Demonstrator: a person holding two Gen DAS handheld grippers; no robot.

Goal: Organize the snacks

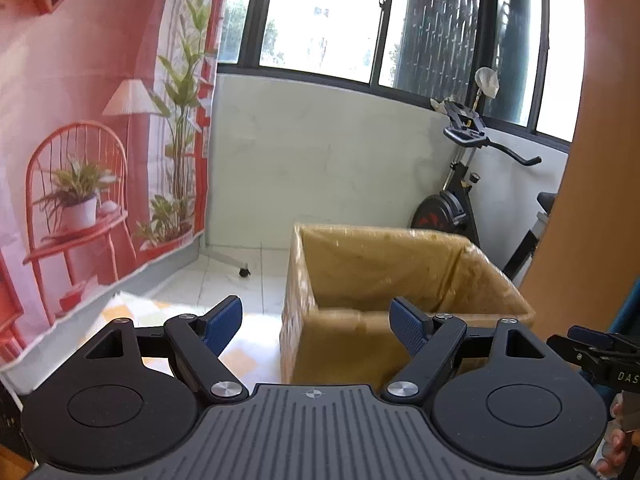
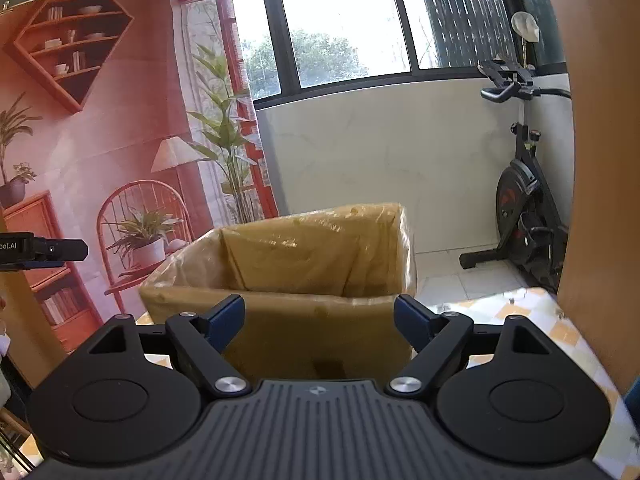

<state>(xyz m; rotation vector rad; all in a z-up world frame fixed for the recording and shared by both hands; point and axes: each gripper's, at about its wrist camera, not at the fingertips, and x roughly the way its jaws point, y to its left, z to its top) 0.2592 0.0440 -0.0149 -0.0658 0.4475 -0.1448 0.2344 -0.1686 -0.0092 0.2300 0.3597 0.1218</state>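
Note:
An open cardboard box [image 1: 400, 276] lined with clear plastic stands ahead of both grippers; it also shows in the right wrist view [image 2: 304, 256]. My left gripper [image 1: 316, 322] is open and empty, held just in front of the box's near rim. My right gripper [image 2: 319, 320] is open and empty, close to the box's near wall. The right gripper's tip shows at the right edge of the left wrist view [image 1: 596, 350]. The left gripper's tip shows at the left edge of the right wrist view [image 2: 48, 250]. No snacks are in view; the box's inside bottom is hidden.
A printed pink backdrop [image 1: 80, 140] hangs at the left. An exercise bike [image 1: 464, 200] stands at the back right by the white wall under the windows. A brown wooden panel [image 2: 600, 160] closes off the right. A yellow checkered cloth [image 2: 532, 320] lies beneath the box.

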